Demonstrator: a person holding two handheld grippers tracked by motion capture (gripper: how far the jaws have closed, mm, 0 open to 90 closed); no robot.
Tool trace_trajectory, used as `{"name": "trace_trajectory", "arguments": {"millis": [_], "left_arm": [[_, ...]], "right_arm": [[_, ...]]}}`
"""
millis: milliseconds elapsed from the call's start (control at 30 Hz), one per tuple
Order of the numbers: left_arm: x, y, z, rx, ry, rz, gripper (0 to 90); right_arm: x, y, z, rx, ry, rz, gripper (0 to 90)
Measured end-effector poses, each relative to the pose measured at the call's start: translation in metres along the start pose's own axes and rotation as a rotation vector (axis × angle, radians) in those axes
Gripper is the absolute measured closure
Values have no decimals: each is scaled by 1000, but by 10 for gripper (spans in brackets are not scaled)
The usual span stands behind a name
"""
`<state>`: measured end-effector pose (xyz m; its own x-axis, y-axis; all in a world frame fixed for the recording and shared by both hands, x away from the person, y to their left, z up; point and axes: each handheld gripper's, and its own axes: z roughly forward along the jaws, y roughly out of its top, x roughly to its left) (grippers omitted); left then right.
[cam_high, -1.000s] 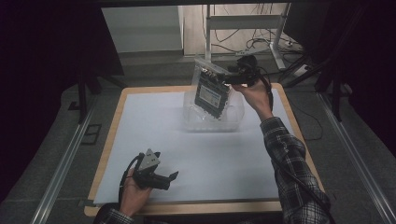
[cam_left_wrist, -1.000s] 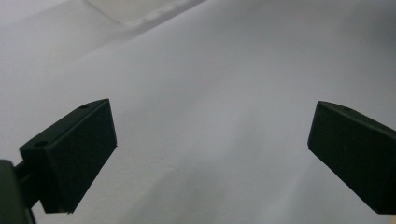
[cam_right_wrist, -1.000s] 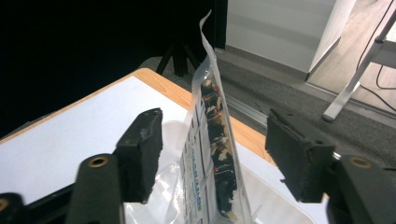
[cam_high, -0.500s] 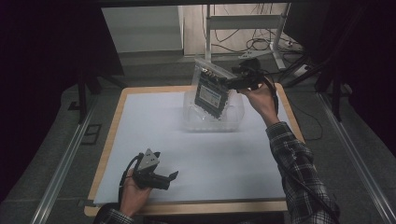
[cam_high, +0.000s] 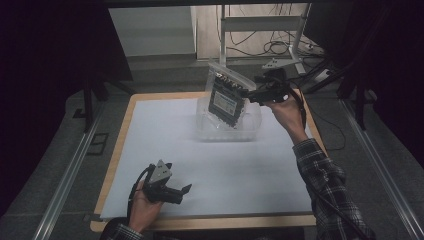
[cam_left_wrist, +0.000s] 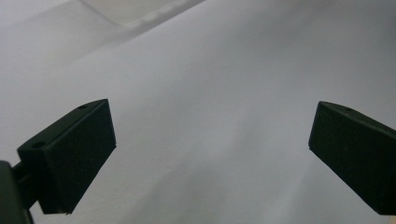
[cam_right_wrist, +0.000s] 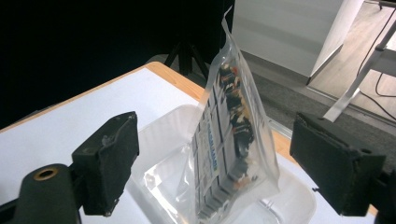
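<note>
Standing in a clear tray (cam_high: 227, 131) at the bench's (cam_high: 150, 145) 1 o'clock: one bag (cam_high: 227, 97), tilted, holding a dark board. Right claw (cam_high: 252, 94) just beside the bag's top edge; left claw (cam_high: 182, 192) at 7 o'clock, low over the white sheet.
Left gripper view: left claw (cam_left_wrist: 210, 154) wide apart, nothing between.
Right gripper view: right claw (cam_right_wrist: 215, 168) apart, having just been opening; bag (cam_right_wrist: 233, 140) between the jaws, pads clear of it, bottom in the tray (cam_right_wrist: 159, 140).
</note>
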<state>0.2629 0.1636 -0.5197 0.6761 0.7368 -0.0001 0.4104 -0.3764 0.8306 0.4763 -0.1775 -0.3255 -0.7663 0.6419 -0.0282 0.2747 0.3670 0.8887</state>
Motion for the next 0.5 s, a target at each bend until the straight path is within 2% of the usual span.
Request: {"name": "trace_trajectory", "arguments": {"millis": [233,500], "left_arm": [[0,0,0,-2,5,7,3],[-1,0,0,1,8,12,3]], "right_arm": [[5,-13,-7,21,19,2,122],[15,-28,-13,21,22,2,115]]}}
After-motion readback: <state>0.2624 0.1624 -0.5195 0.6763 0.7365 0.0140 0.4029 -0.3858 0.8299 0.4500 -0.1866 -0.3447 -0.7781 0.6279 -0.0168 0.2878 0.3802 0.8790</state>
